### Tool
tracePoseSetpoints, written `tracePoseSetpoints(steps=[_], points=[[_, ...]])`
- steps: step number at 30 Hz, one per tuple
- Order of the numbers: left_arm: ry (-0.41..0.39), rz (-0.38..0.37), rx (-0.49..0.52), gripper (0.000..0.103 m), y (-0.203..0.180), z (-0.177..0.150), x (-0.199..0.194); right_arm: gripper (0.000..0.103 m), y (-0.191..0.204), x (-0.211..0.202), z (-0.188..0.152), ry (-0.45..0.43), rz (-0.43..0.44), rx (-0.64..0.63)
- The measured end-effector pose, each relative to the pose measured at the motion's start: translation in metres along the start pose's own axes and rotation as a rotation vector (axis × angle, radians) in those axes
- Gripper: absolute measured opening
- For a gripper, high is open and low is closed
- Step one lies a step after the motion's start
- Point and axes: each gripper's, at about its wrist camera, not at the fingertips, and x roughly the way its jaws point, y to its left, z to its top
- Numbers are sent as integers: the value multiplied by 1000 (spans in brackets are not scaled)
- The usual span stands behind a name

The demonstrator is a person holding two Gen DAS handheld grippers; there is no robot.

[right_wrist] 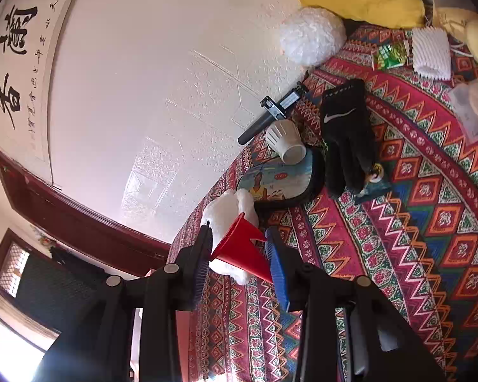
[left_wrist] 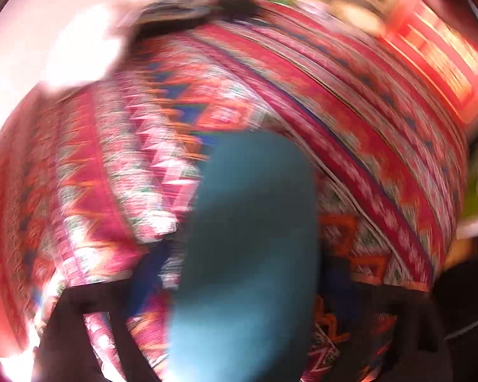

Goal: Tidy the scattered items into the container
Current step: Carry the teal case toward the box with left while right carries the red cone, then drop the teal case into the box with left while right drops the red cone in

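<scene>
Right gripper pinches red cone between blue pads, lifted clear of cloth — ready to carry. Container not seen. Left gripper view blurred — teal object between fingers, grip can't be told. Cup, glove lie loose.

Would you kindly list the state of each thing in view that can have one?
right gripper: shut on the red cone
red cone: held, lying sideways
white cup: tipped over, mouth open
black glove: lying flat on the cloth
left gripper: blurred, a teal object between its fingers, grip unclear
</scene>
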Motion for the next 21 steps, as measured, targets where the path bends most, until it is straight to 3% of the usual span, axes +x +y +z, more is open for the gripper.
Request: tracePoseSetpoints(steps=[7,12,15,18,20,21], points=[[-20,-169,-193,64,38,-9,-27,33,24,1,-3,-14,3,-66],[-208,-183,-353,64,96,-4,-100,33,45,-1,-8,-29,18,-113],[-398,-91,-447,65,154,-13,-179,33,61,-1,-12,-37,24,-150],[-569,96,-557,65,214,-28,-245,33,78,0,-19,-37,24,-194],[-620,187,-661,65,260,-42,-267,33,89,2,-25,-35,27,-225],[-619,272,-700,68,283,-47,-269,33,95,3,-28,-32,29,-242]])
